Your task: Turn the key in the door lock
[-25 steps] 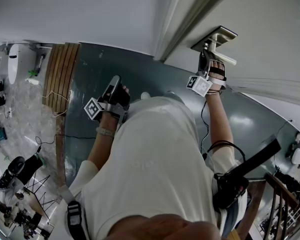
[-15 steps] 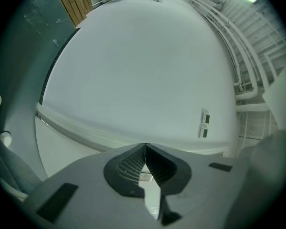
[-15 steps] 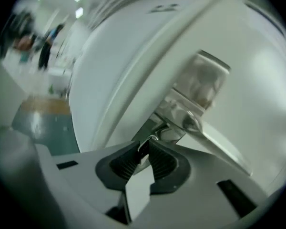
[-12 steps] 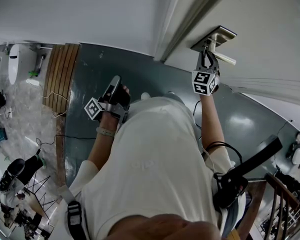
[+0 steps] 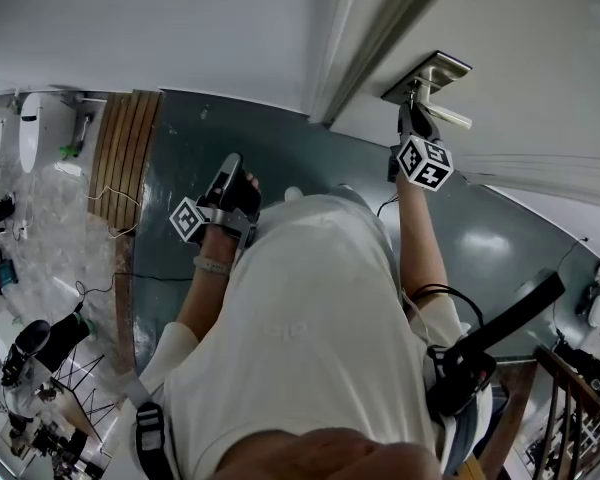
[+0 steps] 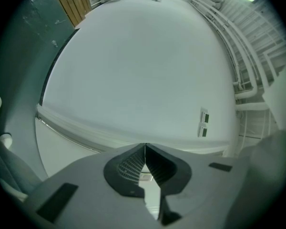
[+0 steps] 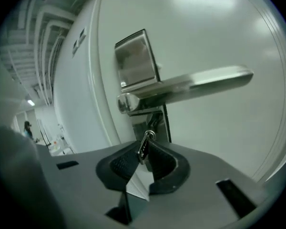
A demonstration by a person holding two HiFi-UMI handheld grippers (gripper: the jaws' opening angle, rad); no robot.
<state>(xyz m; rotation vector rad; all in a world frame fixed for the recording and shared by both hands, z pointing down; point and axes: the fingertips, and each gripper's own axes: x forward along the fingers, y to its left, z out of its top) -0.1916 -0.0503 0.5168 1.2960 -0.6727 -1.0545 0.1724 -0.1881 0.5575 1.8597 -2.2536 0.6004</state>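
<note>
The right hand-held gripper sits just under the silver door handle on the white door. Its jaws have just been closing and now pinch the little key, which sticks out of the lock right below the door handle. The left hand-held gripper is far from the door handle, off to its left in the head view, with its jaws squeezed together and nothing between them, and it points at a plain white wall.
</note>
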